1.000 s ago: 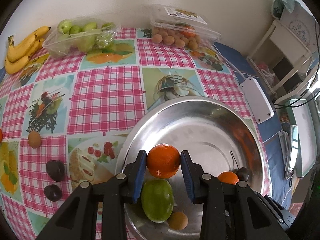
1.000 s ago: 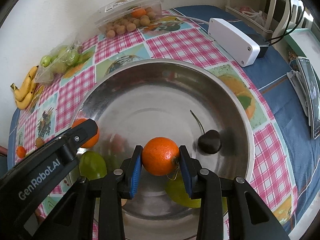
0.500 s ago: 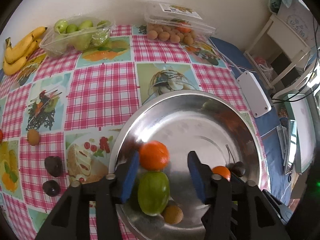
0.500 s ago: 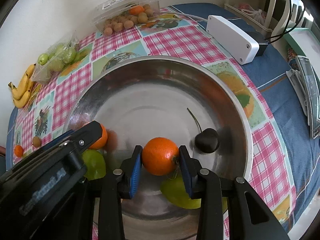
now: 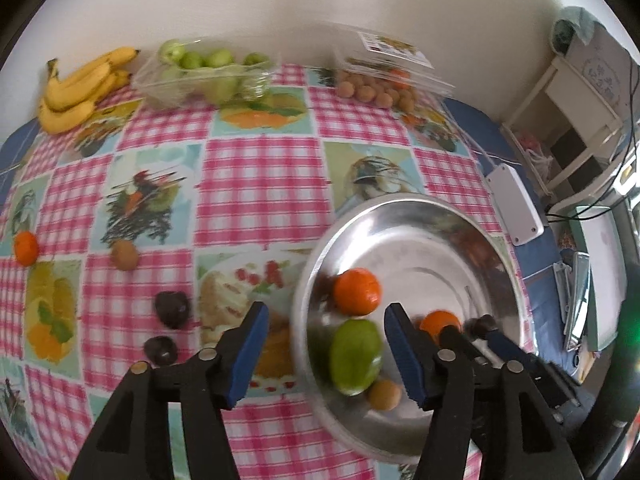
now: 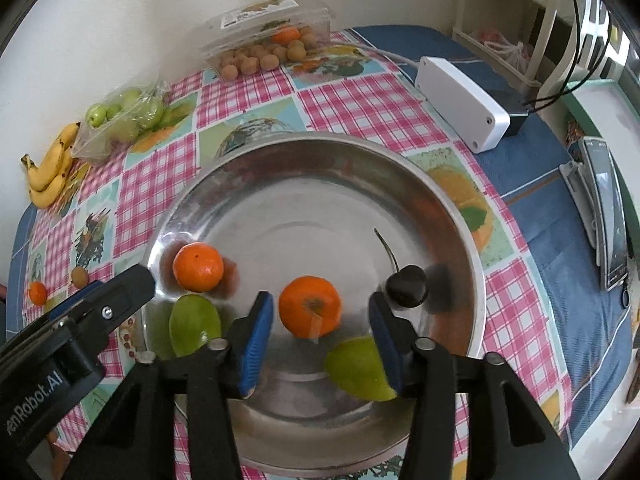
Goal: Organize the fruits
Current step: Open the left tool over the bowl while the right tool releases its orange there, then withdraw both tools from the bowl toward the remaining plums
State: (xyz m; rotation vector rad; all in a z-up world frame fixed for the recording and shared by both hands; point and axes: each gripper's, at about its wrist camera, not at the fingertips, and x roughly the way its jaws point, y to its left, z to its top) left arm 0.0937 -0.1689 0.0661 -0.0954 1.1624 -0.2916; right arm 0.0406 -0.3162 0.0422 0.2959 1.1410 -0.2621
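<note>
A steel bowl [image 6: 448,208] [image 5: 472,216] holds two tangerines, two green fruits, a dark cherry [image 6: 406,291] and a small brown fruit [image 5: 384,395]. My right gripper [image 6: 320,334] hangs over the bowl, its jaws opening, with a tangerine [image 6: 310,306] lying loose between the pads, untouched. My left gripper [image 5: 326,350] hovers over the bowl's left rim, jaws opening and empty; the other tangerine [image 5: 357,291] and a green fruit [image 5: 355,356] lie below it. On the cloth at the left lie a tangerine [image 5: 26,247], a brown fruit [image 5: 125,255] and two dark plums [image 5: 173,309].
Bananas [image 5: 80,88], a bag of green fruit [image 5: 204,76] and an opened clear box of small brown fruit [image 5: 380,80] line the wall. A white box [image 6: 462,104] with a cable and a phone [image 6: 608,208] lie right of the bowl.
Both grippers let go of their tangerines, which now lie in the bowl. The left gripper rose and moved left; the right one stayed put.
</note>
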